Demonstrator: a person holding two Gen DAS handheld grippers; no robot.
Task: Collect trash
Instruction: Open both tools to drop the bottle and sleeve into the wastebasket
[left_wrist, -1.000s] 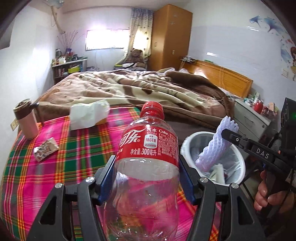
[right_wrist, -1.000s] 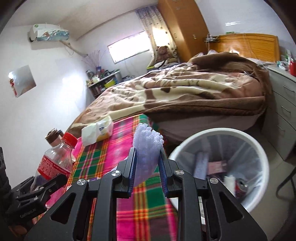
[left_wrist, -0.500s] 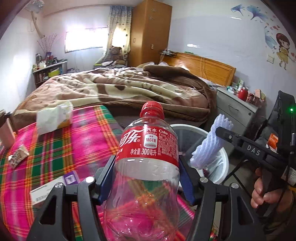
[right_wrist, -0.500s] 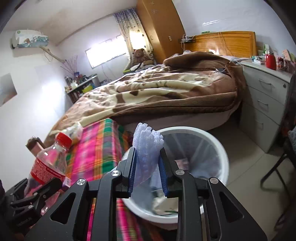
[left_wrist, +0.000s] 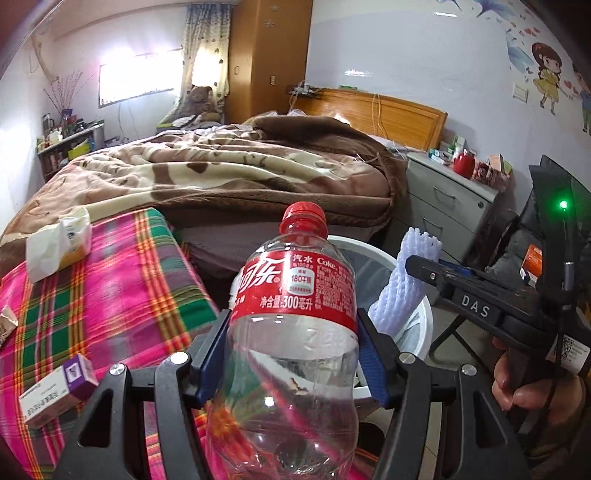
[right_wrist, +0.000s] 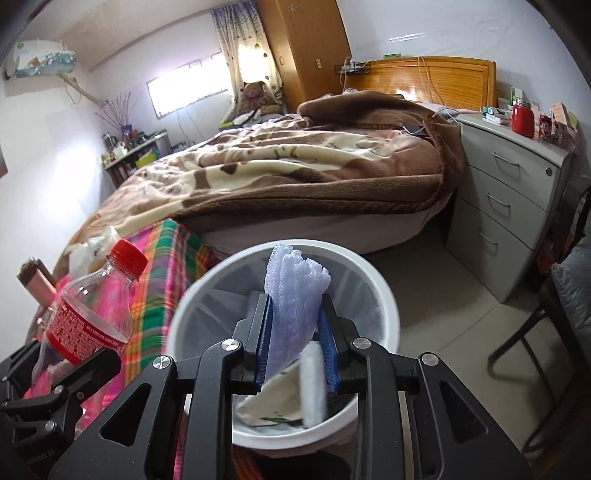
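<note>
Right gripper (right_wrist: 295, 332) hangs over the white bin (right_wrist: 384, 295) at frame centre, jaws easing apart around the foam sleeve (right_wrist: 295, 295), ready to drop. Left gripper (left_wrist: 291, 354) clenches the empty cola bottle (left_wrist: 295, 325) upright beside the rim, probably next in.

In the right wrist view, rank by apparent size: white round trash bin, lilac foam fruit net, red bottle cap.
1. White round trash bin
2. Lilac foam fruit net, though it sits nearer the camera
3. Red bottle cap
</note>
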